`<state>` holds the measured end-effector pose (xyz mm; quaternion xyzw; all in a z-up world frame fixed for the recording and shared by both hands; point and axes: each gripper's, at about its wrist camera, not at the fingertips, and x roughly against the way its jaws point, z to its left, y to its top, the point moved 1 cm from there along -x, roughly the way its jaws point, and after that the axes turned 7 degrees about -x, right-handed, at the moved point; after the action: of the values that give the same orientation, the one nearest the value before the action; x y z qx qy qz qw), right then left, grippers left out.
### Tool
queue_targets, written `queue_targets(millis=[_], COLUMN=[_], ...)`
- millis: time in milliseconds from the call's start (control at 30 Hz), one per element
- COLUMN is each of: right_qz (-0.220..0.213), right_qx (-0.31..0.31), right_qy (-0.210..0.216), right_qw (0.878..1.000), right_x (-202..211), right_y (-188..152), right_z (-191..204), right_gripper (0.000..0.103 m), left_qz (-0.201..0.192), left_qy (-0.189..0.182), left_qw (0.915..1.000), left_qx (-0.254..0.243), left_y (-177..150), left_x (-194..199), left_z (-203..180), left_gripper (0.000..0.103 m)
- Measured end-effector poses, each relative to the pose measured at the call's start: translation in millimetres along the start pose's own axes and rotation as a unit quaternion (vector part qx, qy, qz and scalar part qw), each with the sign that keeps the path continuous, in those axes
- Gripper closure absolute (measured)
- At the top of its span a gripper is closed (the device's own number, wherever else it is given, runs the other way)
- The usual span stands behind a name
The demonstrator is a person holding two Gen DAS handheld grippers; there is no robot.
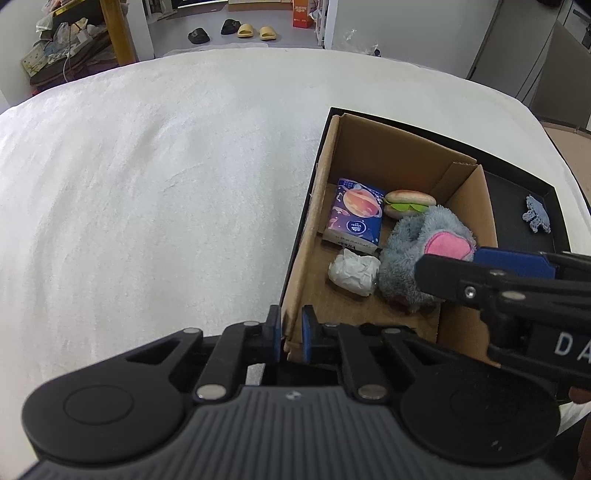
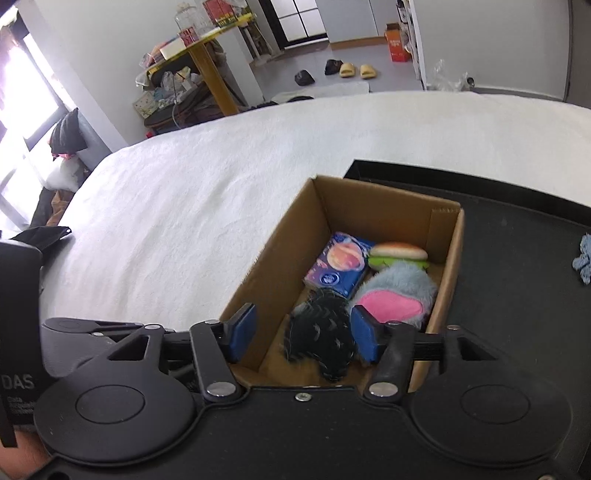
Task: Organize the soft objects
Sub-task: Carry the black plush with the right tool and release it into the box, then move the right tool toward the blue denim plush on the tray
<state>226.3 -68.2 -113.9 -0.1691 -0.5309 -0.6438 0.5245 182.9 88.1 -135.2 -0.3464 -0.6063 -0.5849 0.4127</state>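
Observation:
A cardboard box stands on a black tray on the white bed. It holds a purple tissue pack, a toy hamburger, a grey plush with a pink ear and a white crumpled wad. My left gripper is shut on the box's near left wall. My right gripper is open above the box's near end, with a dark fuzzy object lying in the box between its fingers. The box, pack, hamburger and plush also show in the right wrist view.
A small blue crocheted piece lies on the black tray right of the box, and it shows in the right wrist view too. The white bed cover spreads to the left. Slippers lie on the floor beyond the bed.

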Motion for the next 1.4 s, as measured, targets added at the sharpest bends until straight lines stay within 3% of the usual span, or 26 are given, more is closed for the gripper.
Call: queue_targets(millis=[567, 933, 1400], right_qz=[-0.044, -0.062, -0.081], right_qx=[-0.048, -0.055, -0.071], right_qy=[-0.037, -0.060, -0.091], right_qw=[0.997, 0.995, 0.990], right_x=[26.9, 37.5, 42.0], right_y=[-10.8, -19.6, -27.6], right_z=[-46.2, -75.3, -113.9], right_gripper=[0.045, 0.045, 0.035], left_qz=[-0.018, -0.027, -0.018], left_qy=[0.036, 0.077, 0.122], left_qw=[0.9989, 0.9951, 0.9894], left_qx=[-0.023, -0.056, -0.077], left_y=[-0.9, 0.8, 8.1], left_x=[11.6, 18.2, 16.4], left_z=[-11.1, -28.9, -41.4], left_gripper=[0.088, 0.062, 0.059])
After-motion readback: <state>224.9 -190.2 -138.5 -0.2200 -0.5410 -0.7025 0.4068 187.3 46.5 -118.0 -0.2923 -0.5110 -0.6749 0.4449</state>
